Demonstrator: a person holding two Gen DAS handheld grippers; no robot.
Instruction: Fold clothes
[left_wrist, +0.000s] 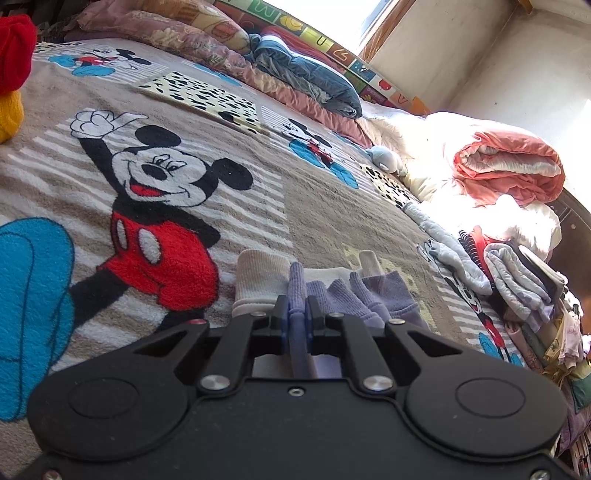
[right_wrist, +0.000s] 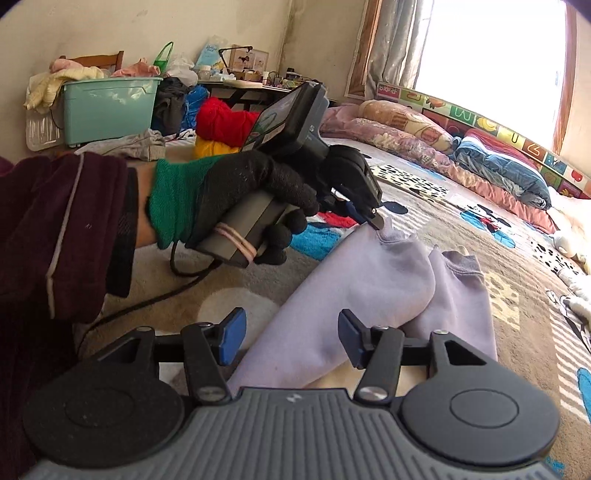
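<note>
On the cartoon blanket (right_wrist: 517, 332), the left claw (left_wrist: 297, 310) is closed on a fold of the lilac garment (right_wrist: 369, 280). The right claw (right_wrist: 291, 334) stands open, pads apart over its near end. The garment is soft and wrinkled; its long axis runs from 6 toward 1 o'clock.

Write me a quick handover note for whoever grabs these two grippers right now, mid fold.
Left gripper: shut on a pinched fold of the lavender garment.
Right gripper: open, pads clear of the cloth, which lies between them.
Garment lies bunched on the Mickey blanket, over a cream garment.
Done: no neat fold visible yet.
Left: flatten it, complete the fold, then likely move it to the pile of clothes.
</note>
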